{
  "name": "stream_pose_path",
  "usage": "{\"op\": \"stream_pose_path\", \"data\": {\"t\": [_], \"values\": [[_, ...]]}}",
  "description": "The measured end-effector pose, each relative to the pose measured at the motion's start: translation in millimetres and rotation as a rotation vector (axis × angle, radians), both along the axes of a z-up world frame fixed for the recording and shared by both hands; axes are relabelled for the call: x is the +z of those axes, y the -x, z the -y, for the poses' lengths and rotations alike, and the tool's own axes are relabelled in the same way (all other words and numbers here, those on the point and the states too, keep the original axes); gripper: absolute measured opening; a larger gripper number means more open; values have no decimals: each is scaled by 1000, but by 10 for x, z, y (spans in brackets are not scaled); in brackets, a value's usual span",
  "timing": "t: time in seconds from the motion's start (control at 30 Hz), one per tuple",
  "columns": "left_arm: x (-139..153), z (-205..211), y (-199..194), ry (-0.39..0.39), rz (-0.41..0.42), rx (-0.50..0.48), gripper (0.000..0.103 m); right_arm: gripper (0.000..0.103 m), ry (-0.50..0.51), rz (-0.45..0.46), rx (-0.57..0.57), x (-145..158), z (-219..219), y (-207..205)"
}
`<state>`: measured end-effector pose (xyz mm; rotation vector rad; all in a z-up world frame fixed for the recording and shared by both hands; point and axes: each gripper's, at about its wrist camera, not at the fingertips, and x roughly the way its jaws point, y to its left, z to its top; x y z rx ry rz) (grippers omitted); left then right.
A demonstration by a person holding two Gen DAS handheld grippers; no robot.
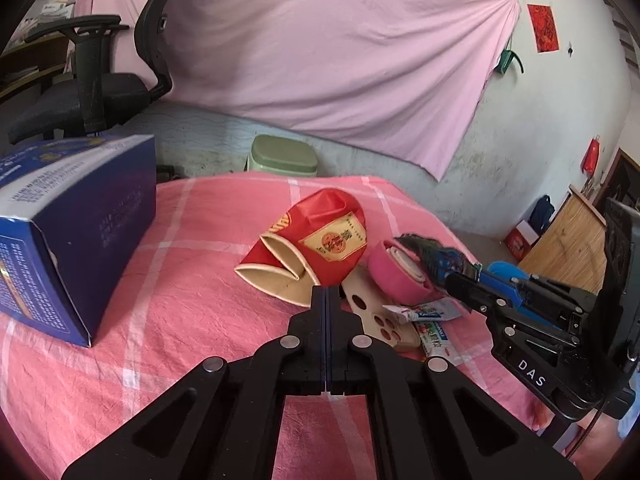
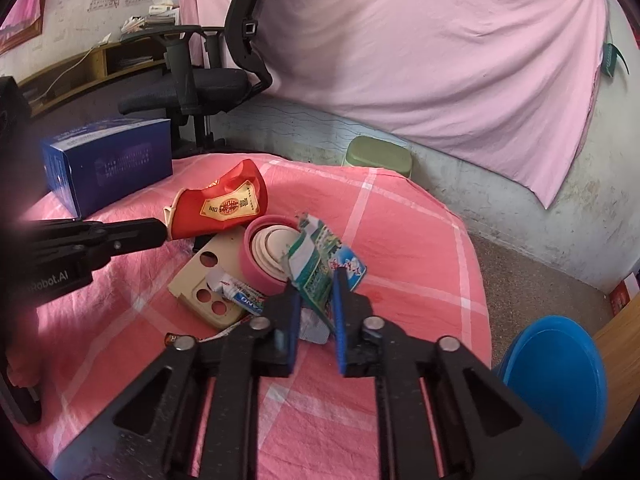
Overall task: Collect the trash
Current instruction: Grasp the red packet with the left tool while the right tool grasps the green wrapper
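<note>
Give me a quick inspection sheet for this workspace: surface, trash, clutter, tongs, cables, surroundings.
Surface: pink checked cloth, wrinkled.
Job's things: red carton, crushed; pink cup on its side; toothpaste tube over beige card; green wrapper.
Clutter: blue box at the cloth's left edge.
Tongs: left tongs shut at the red carton's edge; right tongs shut on the green wrapper.
Cables: white cable on the far shelf.
Surroundings: office chair, pink sheet, green stool, blue bin.

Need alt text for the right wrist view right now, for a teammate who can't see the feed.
The right gripper is closed on a crumpled green-and-white wrapper above a pink checked tablecloth. Behind it lie a pink ring-shaped container, a toothpaste tube, a beige holed card and a crushed red paper cup. The left gripper, shut, reaches to the cup.
</note>
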<state>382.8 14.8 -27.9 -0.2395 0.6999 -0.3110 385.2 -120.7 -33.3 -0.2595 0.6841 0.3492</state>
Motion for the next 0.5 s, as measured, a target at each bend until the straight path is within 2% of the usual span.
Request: {"op": "stream_pose_path", "data": {"t": [0.2,0.33,0.5], "values": [[10,20,-9,-10,-10,5,0,27,-45,6,-51,41,148,31],[-20,-12,-35,20,-39,27,0,27,-66,3,-57,50,187,41],[-44,-28,-154,45,-79,-5,0,27,-70,1,-54,49,179,37]]}}
